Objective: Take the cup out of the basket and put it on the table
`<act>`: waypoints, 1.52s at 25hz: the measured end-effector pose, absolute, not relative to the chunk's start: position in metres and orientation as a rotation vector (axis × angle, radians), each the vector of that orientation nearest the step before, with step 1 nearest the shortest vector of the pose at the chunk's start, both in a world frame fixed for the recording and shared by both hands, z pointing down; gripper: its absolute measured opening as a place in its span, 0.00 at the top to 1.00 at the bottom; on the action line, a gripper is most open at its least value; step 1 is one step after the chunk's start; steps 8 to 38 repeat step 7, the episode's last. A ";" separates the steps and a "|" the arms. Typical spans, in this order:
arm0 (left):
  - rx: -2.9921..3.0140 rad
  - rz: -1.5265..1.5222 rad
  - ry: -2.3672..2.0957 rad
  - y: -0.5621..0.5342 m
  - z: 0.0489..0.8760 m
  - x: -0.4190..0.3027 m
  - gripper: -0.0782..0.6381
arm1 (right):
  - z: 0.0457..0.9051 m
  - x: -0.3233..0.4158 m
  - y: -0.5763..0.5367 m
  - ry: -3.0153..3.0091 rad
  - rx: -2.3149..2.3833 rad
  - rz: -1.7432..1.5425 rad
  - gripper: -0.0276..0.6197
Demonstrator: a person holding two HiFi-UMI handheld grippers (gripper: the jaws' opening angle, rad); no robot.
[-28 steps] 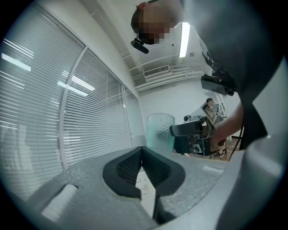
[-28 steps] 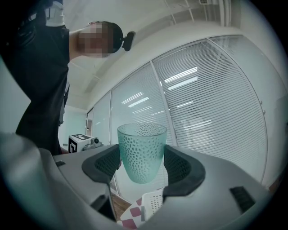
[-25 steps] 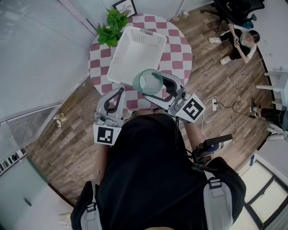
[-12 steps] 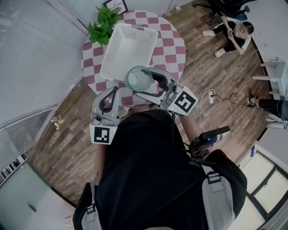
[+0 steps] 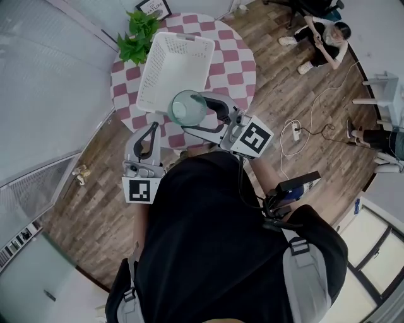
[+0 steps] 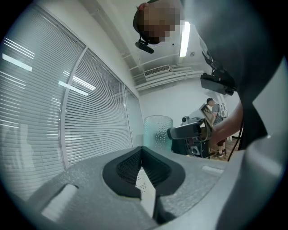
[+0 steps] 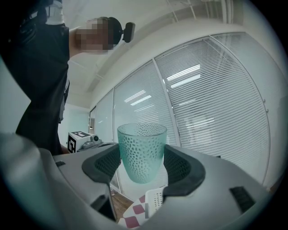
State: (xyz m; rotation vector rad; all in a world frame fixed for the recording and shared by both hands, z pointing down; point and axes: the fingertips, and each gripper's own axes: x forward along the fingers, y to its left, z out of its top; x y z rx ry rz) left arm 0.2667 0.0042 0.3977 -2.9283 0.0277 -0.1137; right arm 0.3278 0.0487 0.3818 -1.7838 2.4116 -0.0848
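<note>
A translucent teal cup [image 5: 187, 107] with a dimpled wall is held upright in the air, with my right gripper [image 5: 192, 112] shut on it. It hangs over the near edge of the white perforated basket [image 5: 173, 69] on the round checkered table [image 5: 237, 63]. In the right gripper view the cup [image 7: 141, 152] sits between both dark pads [image 7: 182, 166]. My left gripper [image 5: 153, 128] is lower and to the left, shut on nothing. In the left gripper view its pads [image 6: 130, 168] meet at the tips, and the cup [image 6: 157, 130] shows beyond them.
A green potted plant [image 5: 136, 38] and a framed sign [image 5: 154, 7] stand at the table's far left. A person [image 5: 322, 41] sits on the wooden floor at the upper right. A power strip with cables [image 5: 295, 134] lies right of the table. Glass walls with blinds run along the left.
The head view has shifted a little, so everything sits further left in the picture. The cup stays gripped over the basket's near edge. The left gripper has not visibly moved.
</note>
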 end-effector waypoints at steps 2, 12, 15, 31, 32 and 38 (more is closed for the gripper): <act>-2.922 -0.114 0.025 0.005 0.397 0.267 0.88 | 0.381 0.329 0.048 2.407 -1.783 -0.094 0.47; -2.973 -0.017 0.031 0.012 0.391 0.278 0.88 | 0.378 0.339 0.053 2.359 -1.810 -0.121 0.47; -2.973 -0.017 0.031 0.012 0.391 0.278 0.88 | 0.378 0.339 0.053 2.359 -1.810 -0.121 0.47; -2.973 -0.017 0.031 0.012 0.391 0.278 0.88 | 0.378 0.339 0.053 2.359 -1.810 -0.121 0.47; -2.973 -0.017 0.031 0.012 0.391 0.278 0.88 | 0.378 0.339 0.053 2.359 -1.810 -0.121 0.47; -2.973 -0.017 0.031 0.012 0.391 0.278 0.88 | 0.378 0.339 0.053 2.359 -1.810 -0.121 0.47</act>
